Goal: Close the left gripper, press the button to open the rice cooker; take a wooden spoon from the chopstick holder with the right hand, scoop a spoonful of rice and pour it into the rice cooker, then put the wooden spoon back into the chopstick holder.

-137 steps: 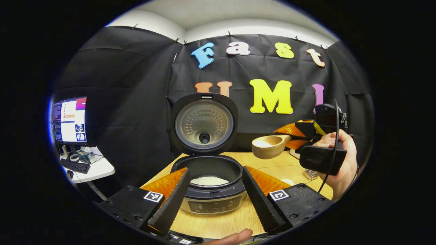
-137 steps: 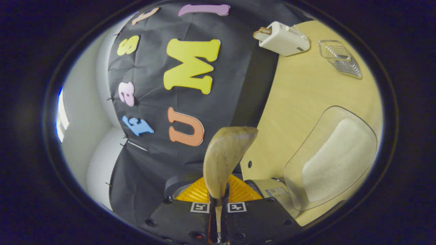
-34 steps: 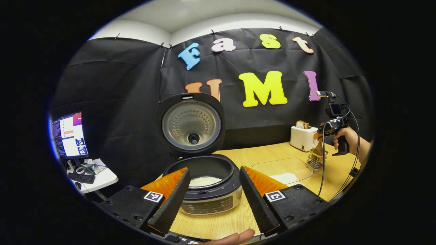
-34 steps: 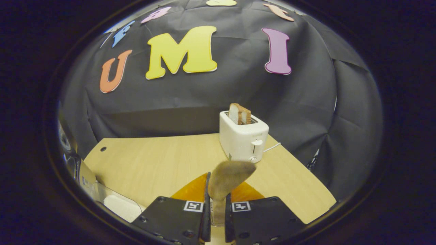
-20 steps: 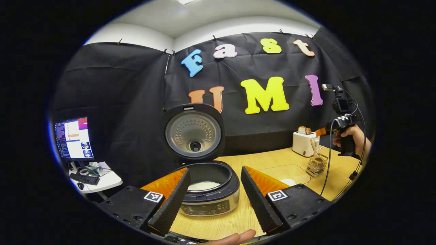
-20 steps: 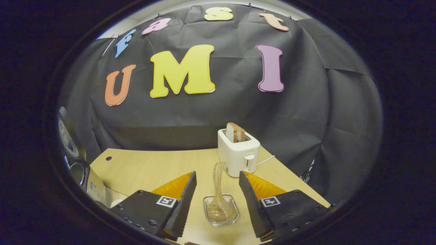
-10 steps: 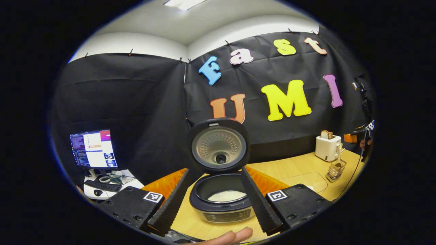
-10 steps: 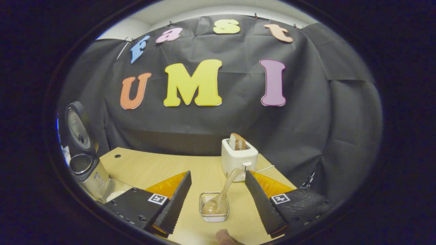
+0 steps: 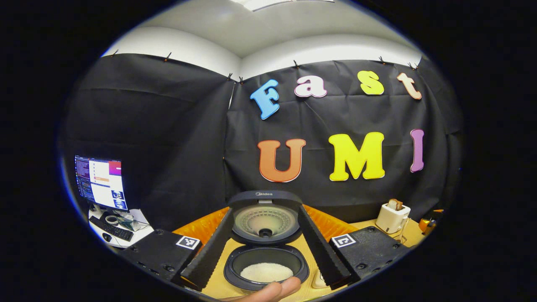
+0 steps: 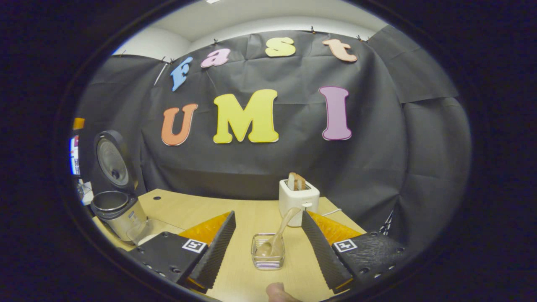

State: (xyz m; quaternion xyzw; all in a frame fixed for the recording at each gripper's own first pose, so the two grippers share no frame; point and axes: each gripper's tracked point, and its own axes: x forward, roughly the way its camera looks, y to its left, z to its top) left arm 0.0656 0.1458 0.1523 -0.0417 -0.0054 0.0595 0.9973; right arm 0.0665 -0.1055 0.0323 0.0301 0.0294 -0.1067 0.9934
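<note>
Right hand-held gripper point(image 10: 268, 251) spread; wooden spoon point(image 10: 275, 239) in wire chopstick holder point(image 10: 268, 256).

Matt pale wood-grain table point(image 10: 201, 212), smooth wooden spoon point(image 10: 277, 237) in shiny wire holder point(image 10: 268, 254), glossy white plastic toaster point(image 10: 298, 200) behind holder, brushed-metal rice cooker point(image 10: 119, 218) with dark glossy lid point(image 9: 264, 216), ribbed gripper fingers point(image 10: 218, 247)

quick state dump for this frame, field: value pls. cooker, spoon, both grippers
rice cooker: lid up, white rice in pot
wooden spoon: bowl-end down in the chopstick holder, handle leaning toward the toaster
right gripper: open, nothing held, holder between its fingers' line
left gripper: open, facing the cooker
table: holds cooker, holder, toaster
</note>
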